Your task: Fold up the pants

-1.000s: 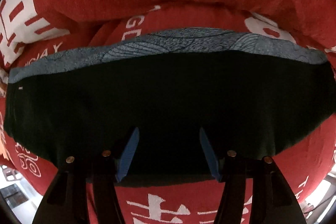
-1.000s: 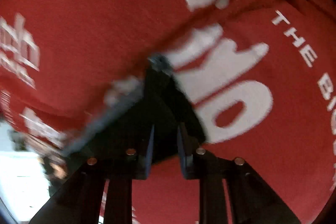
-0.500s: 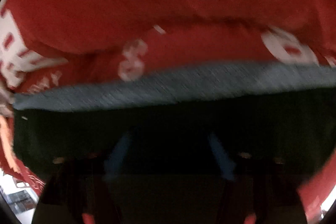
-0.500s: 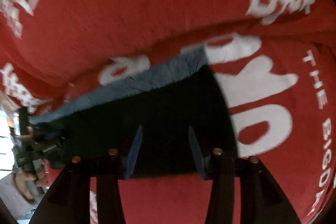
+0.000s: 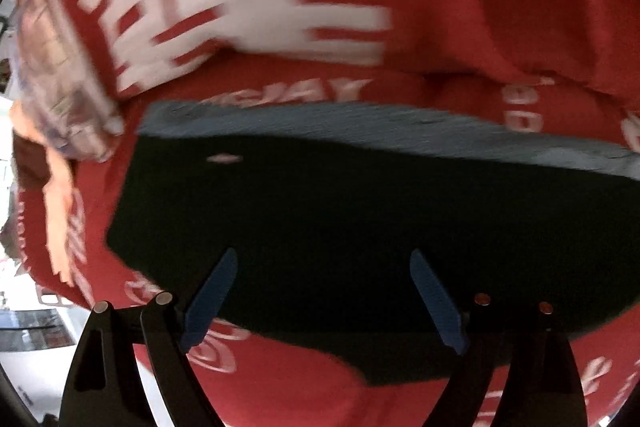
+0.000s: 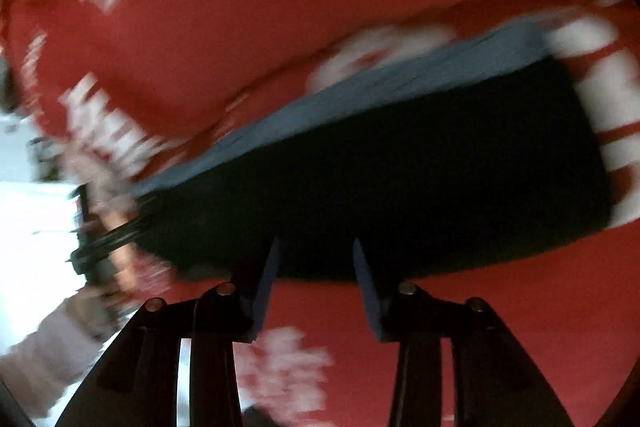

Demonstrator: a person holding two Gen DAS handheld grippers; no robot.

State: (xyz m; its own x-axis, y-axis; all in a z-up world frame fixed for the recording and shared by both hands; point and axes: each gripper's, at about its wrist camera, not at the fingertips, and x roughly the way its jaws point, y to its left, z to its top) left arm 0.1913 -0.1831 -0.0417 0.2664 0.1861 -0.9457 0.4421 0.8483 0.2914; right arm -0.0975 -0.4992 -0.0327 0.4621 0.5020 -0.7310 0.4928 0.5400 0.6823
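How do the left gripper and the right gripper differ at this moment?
The left gripper has its blue fingers spread wide; the right gripper holds them closer together, though also open. The left one looks squarely along the dark pants, the right one sees them at a slant. Both grip nothing, over the red cloth.

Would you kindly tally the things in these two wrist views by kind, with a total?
Dark folded pants with a blue-grey band: 1, pants
Red cloth with white lettering beneath them: 1, red cloth
Grippers, both open: 2, left gripper and right gripper
Total: 4
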